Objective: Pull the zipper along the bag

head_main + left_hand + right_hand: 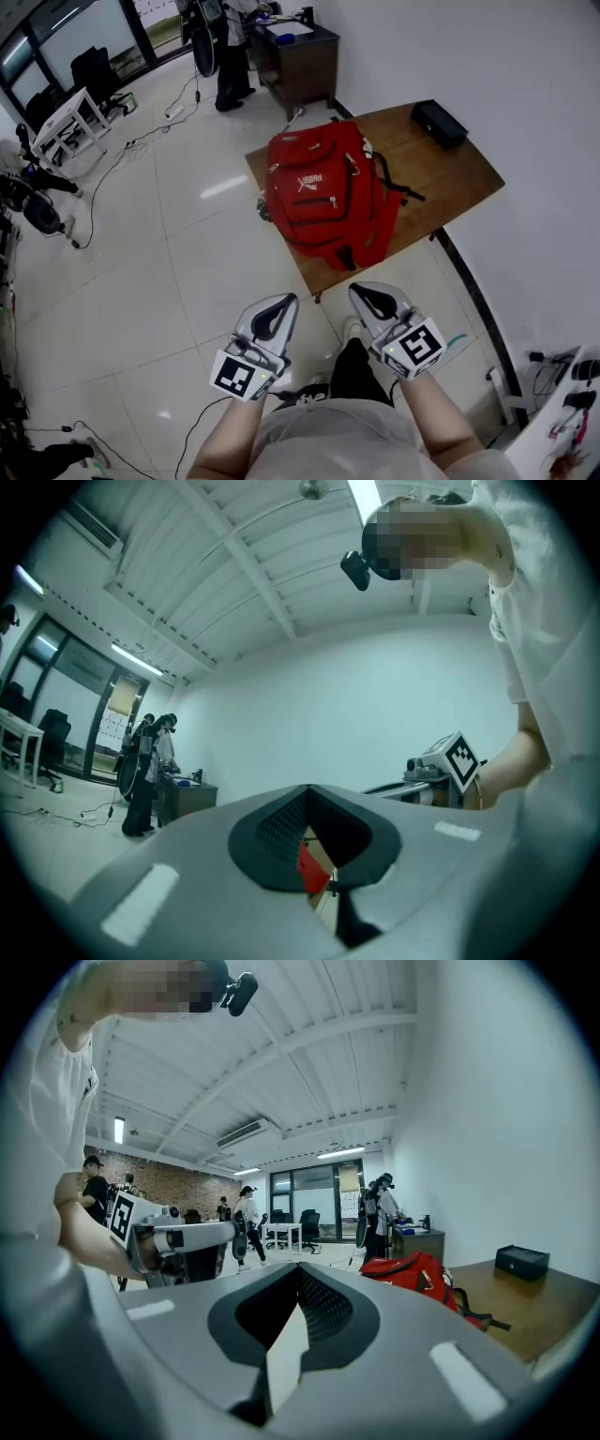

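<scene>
A red backpack (323, 192) lies flat on a brown wooden table (450, 178) ahead of me, its zippered front pockets facing up. Both grippers hang low near my body, well short of the table and apart from the bag. My left gripper (284, 302) is shut with nothing held; in the left gripper view its jaws (309, 789) meet at the tips, and a sliver of the red backpack (311, 866) shows through the gap behind them. My right gripper (362, 292) is shut and empty too. In the right gripper view it (300, 1267) points past the backpack (417, 1271).
A black box (439, 123) sits at the table's far right corner. Beyond the table stand a dark desk (295, 52) and a person (230, 56). Cables trail over the glossy floor, with white tables and chairs (66, 122) at the left. A white wall runs along the right.
</scene>
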Demonstrator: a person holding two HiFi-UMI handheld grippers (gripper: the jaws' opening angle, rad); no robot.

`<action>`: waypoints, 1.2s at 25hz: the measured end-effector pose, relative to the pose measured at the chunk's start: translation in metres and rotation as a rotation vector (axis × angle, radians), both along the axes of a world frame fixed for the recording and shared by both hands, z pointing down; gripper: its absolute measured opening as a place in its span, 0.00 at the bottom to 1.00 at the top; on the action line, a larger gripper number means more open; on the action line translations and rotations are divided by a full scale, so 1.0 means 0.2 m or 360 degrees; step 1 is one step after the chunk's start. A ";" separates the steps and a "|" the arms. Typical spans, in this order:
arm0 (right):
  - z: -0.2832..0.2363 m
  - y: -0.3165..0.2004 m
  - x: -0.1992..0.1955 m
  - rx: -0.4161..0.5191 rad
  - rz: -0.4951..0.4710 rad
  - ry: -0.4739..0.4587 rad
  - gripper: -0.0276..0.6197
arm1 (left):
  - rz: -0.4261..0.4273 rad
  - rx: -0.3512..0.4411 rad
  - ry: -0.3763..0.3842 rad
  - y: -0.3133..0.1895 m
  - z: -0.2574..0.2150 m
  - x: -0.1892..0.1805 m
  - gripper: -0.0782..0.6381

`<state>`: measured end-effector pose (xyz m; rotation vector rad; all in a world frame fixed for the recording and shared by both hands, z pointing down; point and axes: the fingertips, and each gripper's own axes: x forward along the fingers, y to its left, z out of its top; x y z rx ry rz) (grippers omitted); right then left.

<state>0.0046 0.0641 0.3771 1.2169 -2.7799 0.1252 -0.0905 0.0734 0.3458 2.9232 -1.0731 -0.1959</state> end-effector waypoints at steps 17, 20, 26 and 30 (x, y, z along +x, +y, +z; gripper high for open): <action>-0.01 0.30 -0.16 0.0044 0.0041 0.0038 0.05 | 0.0148 -0.0016 -0.0038 0.22 -0.01 -0.03 0.12; -0.02 0.29 -0.14 0.0058 0.0059 0.0048 0.05 | 0.0146 -0.0008 -0.0063 0.22 -0.01 -0.03 0.12; -0.04 0.28 -0.12 0.0069 0.0069 0.0083 0.05 | 0.0162 -0.0032 -0.0081 0.21 0.00 -0.01 0.12; -0.05 0.29 -0.11 0.0077 0.0060 0.0079 0.05 | 0.0163 -0.0032 -0.0094 0.21 0.02 0.01 0.12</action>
